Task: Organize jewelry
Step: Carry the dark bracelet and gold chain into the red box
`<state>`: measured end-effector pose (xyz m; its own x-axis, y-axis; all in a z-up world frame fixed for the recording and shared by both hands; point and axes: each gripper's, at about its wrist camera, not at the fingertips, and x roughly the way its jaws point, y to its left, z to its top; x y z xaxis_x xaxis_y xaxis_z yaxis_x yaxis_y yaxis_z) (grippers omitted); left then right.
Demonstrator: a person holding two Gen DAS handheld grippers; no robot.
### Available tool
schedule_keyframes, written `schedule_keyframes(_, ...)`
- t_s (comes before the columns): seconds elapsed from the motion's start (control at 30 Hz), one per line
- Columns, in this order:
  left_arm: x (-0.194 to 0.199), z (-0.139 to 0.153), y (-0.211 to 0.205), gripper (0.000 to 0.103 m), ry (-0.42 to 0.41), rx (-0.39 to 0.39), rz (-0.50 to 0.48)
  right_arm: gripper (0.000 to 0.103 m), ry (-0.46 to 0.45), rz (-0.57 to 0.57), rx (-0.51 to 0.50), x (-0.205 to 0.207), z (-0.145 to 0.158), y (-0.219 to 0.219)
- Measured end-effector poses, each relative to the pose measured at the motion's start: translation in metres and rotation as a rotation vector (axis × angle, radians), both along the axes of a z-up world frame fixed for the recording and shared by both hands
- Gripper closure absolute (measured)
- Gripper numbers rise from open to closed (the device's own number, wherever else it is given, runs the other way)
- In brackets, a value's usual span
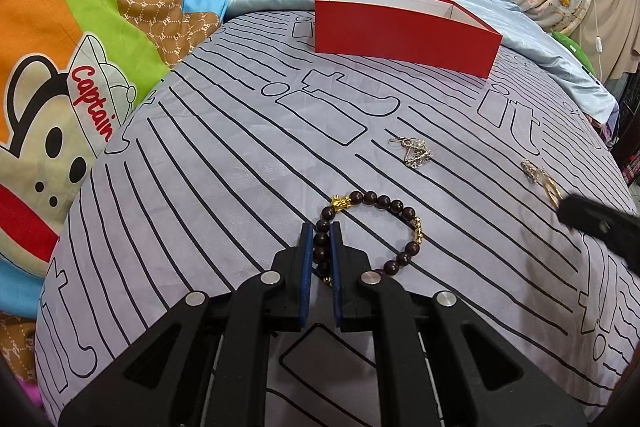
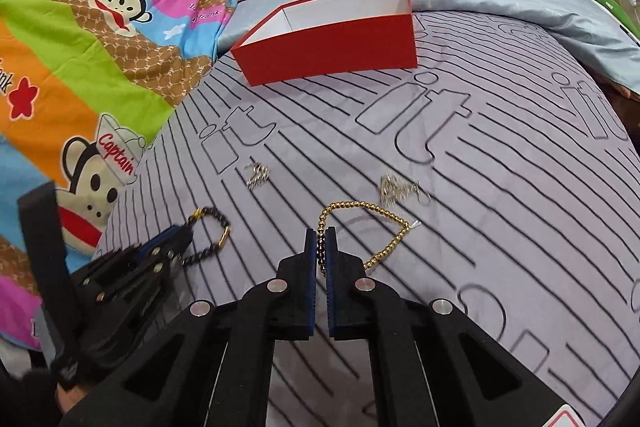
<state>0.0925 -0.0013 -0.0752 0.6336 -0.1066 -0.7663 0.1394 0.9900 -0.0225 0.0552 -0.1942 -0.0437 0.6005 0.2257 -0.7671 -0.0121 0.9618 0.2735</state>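
On the striped grey bedsheet [image 1: 224, 163], my left claw [image 1: 321, 231] pinched the dark wooden bead bracelet [image 1: 384, 205], my right claw [image 2: 320, 237] the gold bead bracelet [image 2: 372, 207], the open red cardboard box [image 1: 404, 43] straight ahead, nearer my left.

bare striped sheet [image 1: 224, 187] between my claws and the red box [image 1: 404, 39], room to pass there. box top open, nothing over it. in the way: silver earring [image 1: 416, 153] mid-path, 2nd earring [image 2: 396, 189] just beside the gold bead chain [image 2: 372, 219]. cartoon blanket [image 1: 60, 87] piled along the left edge, pillows behind box.
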Motion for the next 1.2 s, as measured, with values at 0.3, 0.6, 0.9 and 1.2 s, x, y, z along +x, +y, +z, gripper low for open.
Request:
schedule_keyframes(0.3,-0.006,0.013,0.009,0.096,0.071,-0.125,-0.012,0.100,-0.029,-0.014,0.004,-0.026,0.014,-0.008)
schedule_keyframes(0.6,-0.015,0.056,0.003,0.096,0.034,-0.163,-0.050,0.100,-0.102,-0.008,0.029,-0.027,0.044,-0.011)
schedule_keyframes(0.9,-0.005,0.111,-0.011,0.096,-0.066,-0.174,-0.107,0.100,-0.188,-0.010,0.054,-0.011,0.081,-0.017)
schedule_keyframes(1.2,0.041,0.164,-0.027,0.096,-0.189,-0.157,-0.128,0.100,-0.276,-0.029,0.018,0.034,0.117,-0.029)
